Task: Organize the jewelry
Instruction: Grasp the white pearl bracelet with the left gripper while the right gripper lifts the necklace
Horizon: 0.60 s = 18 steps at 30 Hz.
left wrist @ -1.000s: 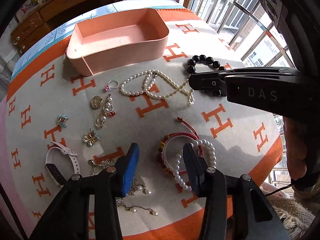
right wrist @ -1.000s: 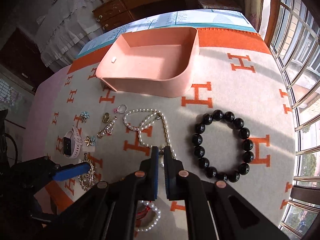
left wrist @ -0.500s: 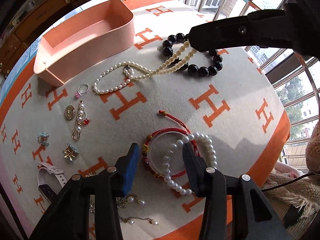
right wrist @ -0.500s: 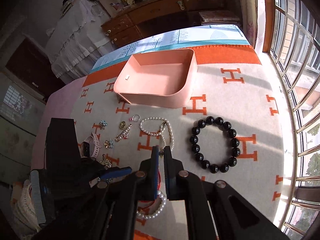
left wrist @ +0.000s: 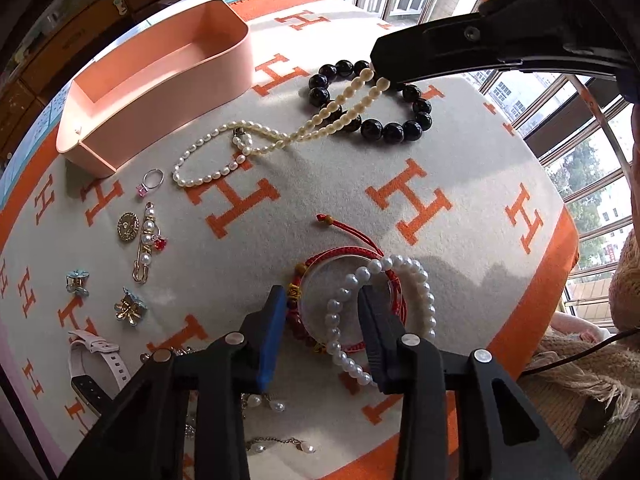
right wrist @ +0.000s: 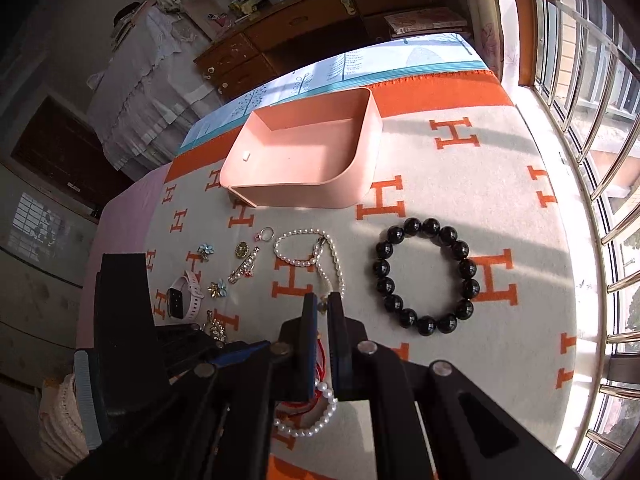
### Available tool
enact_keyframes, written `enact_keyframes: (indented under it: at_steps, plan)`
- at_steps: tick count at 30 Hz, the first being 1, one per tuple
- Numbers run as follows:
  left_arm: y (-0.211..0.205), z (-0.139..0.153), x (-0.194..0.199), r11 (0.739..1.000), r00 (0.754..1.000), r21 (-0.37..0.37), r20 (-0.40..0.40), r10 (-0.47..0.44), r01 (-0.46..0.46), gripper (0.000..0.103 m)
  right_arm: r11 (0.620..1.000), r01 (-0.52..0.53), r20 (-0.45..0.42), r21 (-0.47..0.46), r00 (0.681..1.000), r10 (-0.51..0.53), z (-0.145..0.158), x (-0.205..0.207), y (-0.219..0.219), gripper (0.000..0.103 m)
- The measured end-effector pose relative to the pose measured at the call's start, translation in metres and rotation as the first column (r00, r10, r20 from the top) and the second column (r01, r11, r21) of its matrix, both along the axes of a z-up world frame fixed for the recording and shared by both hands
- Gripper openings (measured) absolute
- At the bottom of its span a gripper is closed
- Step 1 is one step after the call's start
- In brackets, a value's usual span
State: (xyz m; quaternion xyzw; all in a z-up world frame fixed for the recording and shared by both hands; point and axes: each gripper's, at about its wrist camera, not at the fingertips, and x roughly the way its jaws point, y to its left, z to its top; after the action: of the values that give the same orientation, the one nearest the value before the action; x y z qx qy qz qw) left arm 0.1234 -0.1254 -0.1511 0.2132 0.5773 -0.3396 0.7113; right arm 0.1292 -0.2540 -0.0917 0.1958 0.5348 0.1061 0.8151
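Bare blanket (left wrist: pixel 460 160) toward window edge, seemingly.

Left hand-held gripper (left wrist: pixel 320 312) closing; right (right wrist: pixel 323 308) clamped.

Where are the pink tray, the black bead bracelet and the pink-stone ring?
pink tray (right wrist: pixel 362 148), right wrist view, on its right wall.
black bead bracelet (right wrist: pixel 426 325), right wrist view, on a near bead.
pink-stone ring (left wrist: pixel 153 178), left wrist view, on its silver band.
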Motion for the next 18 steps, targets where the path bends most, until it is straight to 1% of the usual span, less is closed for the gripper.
enact_keyframes:
  at_steps: [5,7,10,11,13,16,18]
  plan:
    - [0.003,0.012,-0.003,0.999,1.000,-0.035,0.029,-0.003,0.004,0.035,0.998,0.037,0.025,0.043,0.999,-0.038,0.011,-0.002,-0.012,0.005]
    - [0.005,0.016,-0.006,0.999,0.999,-0.048,0.040,-0.017,0.019,0.035,0.997,0.045,0.033,0.055,0.998,-0.047,0.014,-0.002,-0.016,0.005]
    - [0.003,0.014,-0.008,0.998,0.999,-0.040,0.038,-0.037,0.038,0.035,0.997,0.053,0.036,0.063,0.998,-0.055,0.016,-0.002,-0.018,0.005]
    - [0.002,0.011,-0.008,0.999,0.999,-0.033,0.035,-0.041,0.042,0.033,0.996,0.053,0.034,0.065,0.998,-0.056,0.015,-0.001,-0.019,0.005]
    - [-0.004,0.003,-0.009,0.999,0.999,-0.016,0.025,-0.045,0.045,0.017,0.996,0.054,0.031,0.067,0.998,-0.056,0.015,-0.001,-0.019,0.005]
    - [-0.006,-0.005,-0.009,0.999,0.999,-0.003,0.009,-0.035,0.036,0.015,0.997,0.052,0.023,0.065,0.998,-0.053,0.013,-0.001,-0.017,0.005]
    - [-0.005,-0.005,-0.009,1.000,0.999,-0.009,0.021,-0.026,0.026,0.007,0.997,0.048,0.025,0.062,0.998,-0.049,0.015,-0.001,-0.015,0.005]
